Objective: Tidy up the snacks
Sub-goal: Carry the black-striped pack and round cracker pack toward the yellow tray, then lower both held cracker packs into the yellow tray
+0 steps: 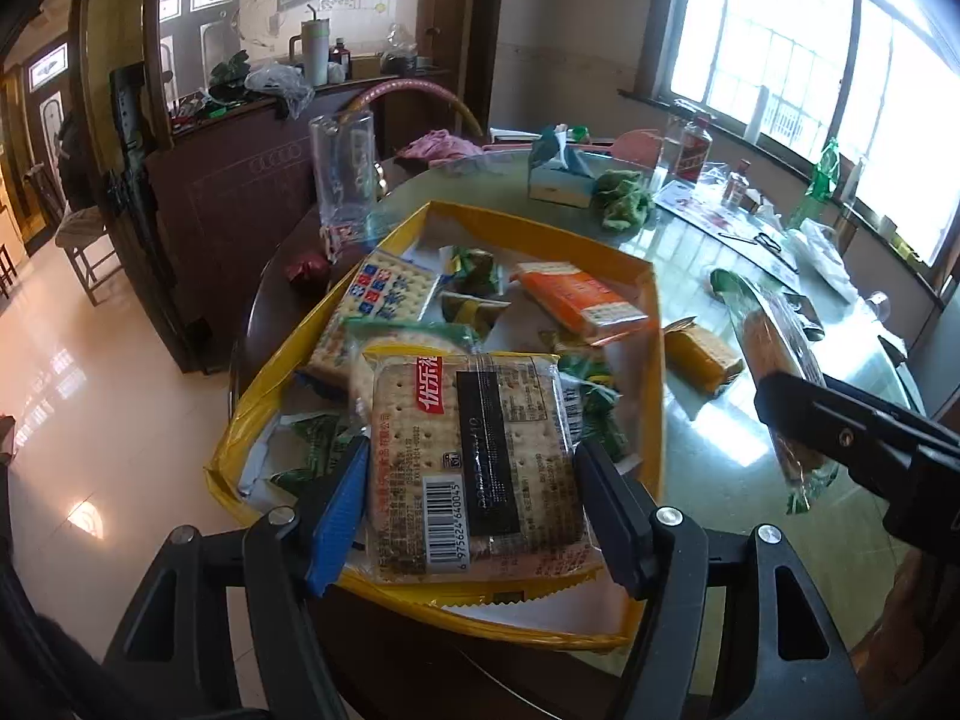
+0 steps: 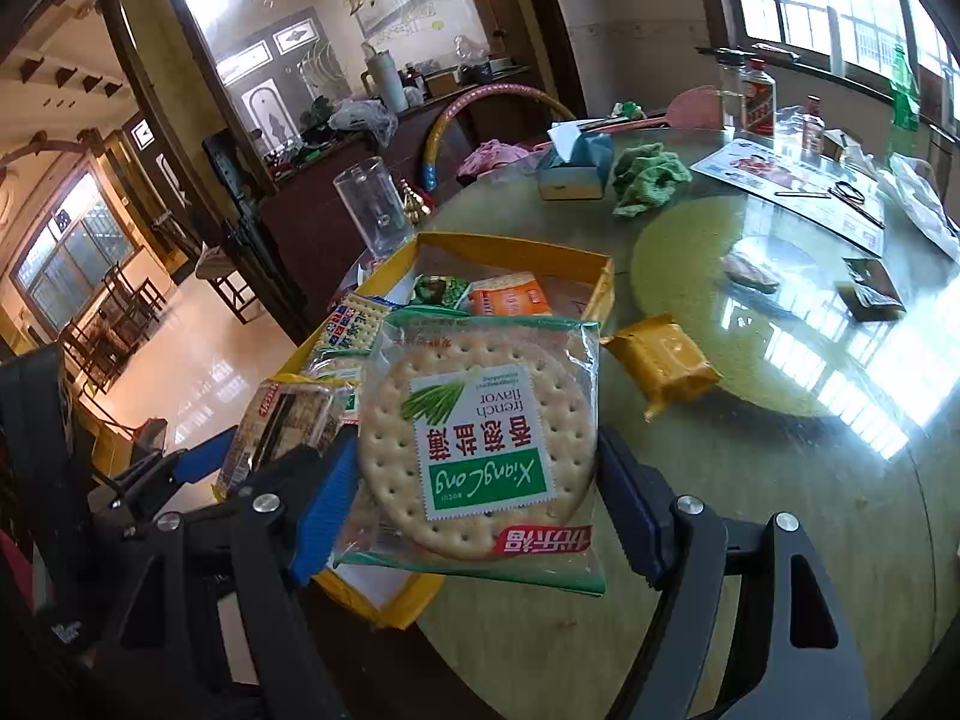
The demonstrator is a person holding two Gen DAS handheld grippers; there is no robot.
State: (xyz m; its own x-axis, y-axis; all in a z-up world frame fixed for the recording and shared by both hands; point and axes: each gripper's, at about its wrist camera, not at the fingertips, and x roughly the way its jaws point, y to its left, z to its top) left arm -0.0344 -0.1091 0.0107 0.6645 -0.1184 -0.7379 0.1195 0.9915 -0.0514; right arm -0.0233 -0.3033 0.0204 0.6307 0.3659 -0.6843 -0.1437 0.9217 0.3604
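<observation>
Holding a square yellow-edged cracker pack (image 1: 474, 468) in my left gripper (image 1: 474, 510) and a round green-edged one (image 2: 474, 450) in my right gripper (image 2: 480, 504) over the half-filled yellow cardboard box (image 1: 655, 324), one small yellow packet (image 2: 660, 360) still outside on the glass table (image 2: 750, 510).

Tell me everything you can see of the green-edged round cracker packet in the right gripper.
The green-edged clear plastic packet of round crackers is held between the jaws of the right gripper, which press on its two side edges. Through the film shows a pale, dotted round cracker under a white and green label with a chive picture, printed upside down from this view; a red band runs along the near edge. It is sealed, lies nearly flat and hangs over the near corner of the yellow cardboard tray.
</observation>
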